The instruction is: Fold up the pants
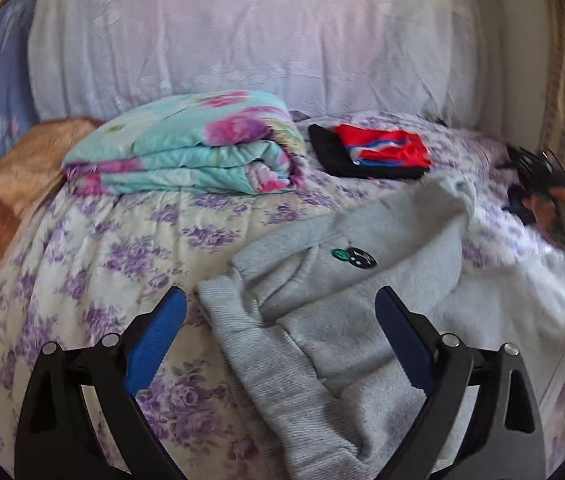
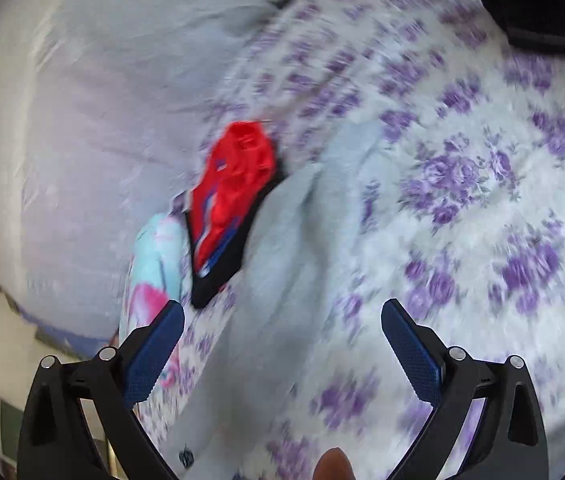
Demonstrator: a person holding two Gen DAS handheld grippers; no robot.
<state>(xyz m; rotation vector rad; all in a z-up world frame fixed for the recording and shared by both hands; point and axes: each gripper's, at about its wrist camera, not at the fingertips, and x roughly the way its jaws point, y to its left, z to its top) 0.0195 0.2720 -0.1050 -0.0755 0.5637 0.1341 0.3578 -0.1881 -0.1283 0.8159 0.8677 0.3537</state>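
The left gripper (image 1: 278,312) stands wide open above a bed, its blue pads (image 1: 158,340) clear of the cloth and angled downward toward the grey pants (image 1: 346,292), which lie rumpled on the purple-flowered bedspread (image 1: 114,256) with a ribbed cuff or waistband nearest the jaws and a small green-and-black badge (image 1: 356,258) facing up. The right gripper (image 2: 282,328) is likewise spread wide and holds nothing; its view is rolled sideways and smeared by motion, with the pants (image 2: 282,240) running as a pale grey band between its fingers. Beyond the pants, toward the headboard end, sit a folded red-and-blue garment on a black one (image 1: 378,152) and, left of that, a folded turquoise quilt with pink flowers (image 1: 186,148); a large white pillow or bolster (image 1: 242,48) rises behind them. To the right of the pants in the left wrist view, a blurred hand (image 1: 558,216) grips a dark device, its outline hard to make out. A brown tip (image 2: 334,464) at the bottom edge of the right wrist view is cut off and cannot be identified.
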